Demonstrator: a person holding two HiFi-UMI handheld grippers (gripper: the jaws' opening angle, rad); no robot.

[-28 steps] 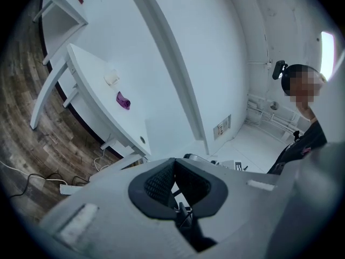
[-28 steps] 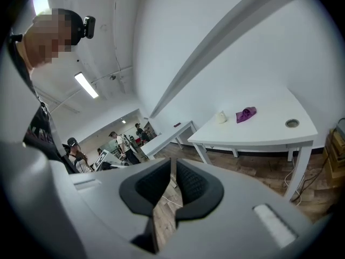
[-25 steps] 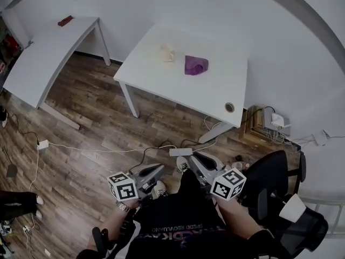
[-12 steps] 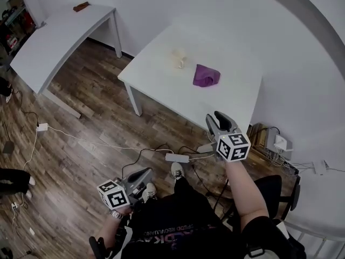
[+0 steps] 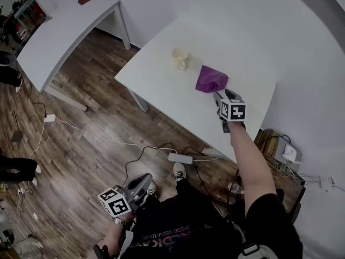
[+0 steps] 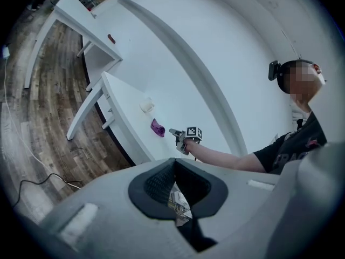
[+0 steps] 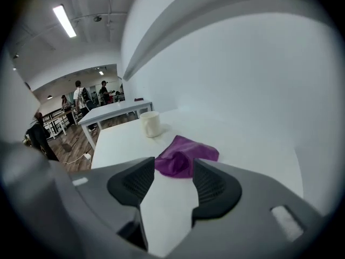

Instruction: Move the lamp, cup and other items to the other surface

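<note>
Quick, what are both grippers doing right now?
Left gripper: closed, empty.
Right gripper: open, jaws just opened wider, nothing gripped; purple cloth lies just ahead.

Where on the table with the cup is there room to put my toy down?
The near table is bare from the cup to its front-left corner. It's crowded by the purple cloth, where the right gripper points, jaws just opening, nothing between them. The far table is nearly all bare.

The person is wearing a black short-sleeved T-shirt (image 5: pixel 183 228) with pale lettering running across the chest, dark trousers (image 5: pixel 186 192), pale trainers (image 5: pixel 179 171) and a watch (image 5: pixel 119 222) on the left wrist; a black camera mount (image 6: pixel 275 70) is sitting against the side of the head
</note>
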